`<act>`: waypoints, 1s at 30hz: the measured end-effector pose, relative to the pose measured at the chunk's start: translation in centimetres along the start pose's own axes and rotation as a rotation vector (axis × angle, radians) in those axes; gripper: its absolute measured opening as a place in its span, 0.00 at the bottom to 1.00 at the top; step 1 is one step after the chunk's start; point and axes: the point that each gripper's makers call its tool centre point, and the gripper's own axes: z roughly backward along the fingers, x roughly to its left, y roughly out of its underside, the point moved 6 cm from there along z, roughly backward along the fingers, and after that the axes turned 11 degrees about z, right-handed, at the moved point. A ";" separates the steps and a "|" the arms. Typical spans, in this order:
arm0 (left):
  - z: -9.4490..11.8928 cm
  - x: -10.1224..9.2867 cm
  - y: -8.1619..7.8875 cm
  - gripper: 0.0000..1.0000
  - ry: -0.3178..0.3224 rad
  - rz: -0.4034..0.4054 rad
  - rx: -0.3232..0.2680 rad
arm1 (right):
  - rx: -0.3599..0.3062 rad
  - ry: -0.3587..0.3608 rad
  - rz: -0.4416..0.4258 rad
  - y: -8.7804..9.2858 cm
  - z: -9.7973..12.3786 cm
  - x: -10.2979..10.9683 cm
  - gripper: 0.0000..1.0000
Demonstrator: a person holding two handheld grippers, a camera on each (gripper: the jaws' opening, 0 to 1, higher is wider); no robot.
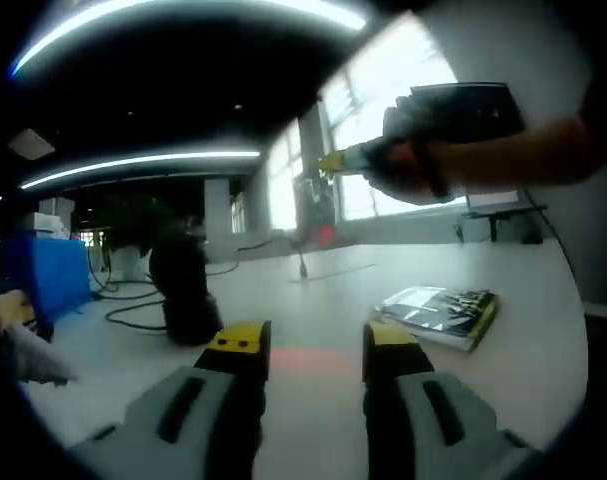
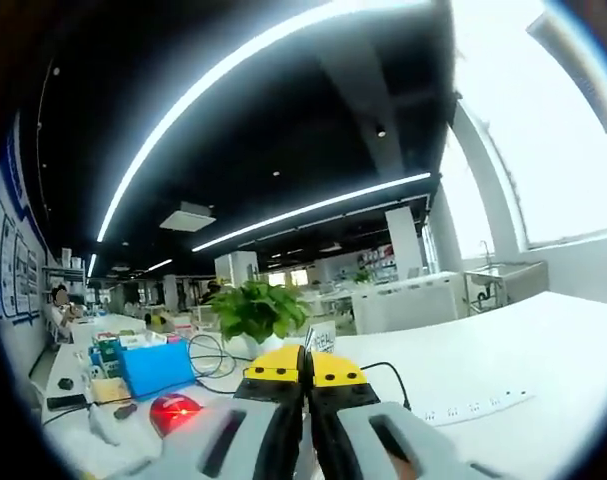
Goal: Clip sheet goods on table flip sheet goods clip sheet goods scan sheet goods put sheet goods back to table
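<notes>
The sheet goods, a flat glossy dark packet with a yellow edge, lie on the white table to the right of and just beyond my left gripper. That gripper hovers low over the table, open, with nothing between its yellow-tipped jaws. A hand holds my right gripper high in the air at the upper right, well above the packet. In the right gripper view, my right gripper has its yellow tips pressed together, shut on nothing, and points across the room.
A black rounded object with cables stands left of centre, and a blue box sits at the far left. The right gripper view takes in a potted plant, a blue box, a red-glowing device and a white power strip.
</notes>
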 end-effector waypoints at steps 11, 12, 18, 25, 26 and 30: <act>0.0 0.1 0.0 0.29 -0.005 0.003 -0.001 | 0.013 -0.003 0.040 1.2 -0.6 0.0 0.00; 0.0 0.1 0.0 0.29 -0.005 0.003 -0.001 | 0.012 -0.006 0.043 1.3 -0.6 0.1 0.00; 0.0 0.1 0.0 0.29 -0.009 0.001 0.001 | 0.005 -0.017 0.072 1.7 -1.2 0.5 0.00; -0.1 0.2 0.1 0.29 -0.010 -0.001 0.004 | 0.015 -0.011 0.081 2.2 -1.7 0.6 0.00; -0.1 0.2 0.1 0.29 -0.010 -0.001 0.004 | 0.015 -0.011 0.078 2.2 -1.7 0.6 0.00; -0.1 0.2 0.1 0.29 -0.011 0.000 0.003 | 0.021 -0.012 0.084 2.3 -1.9 0.7 0.00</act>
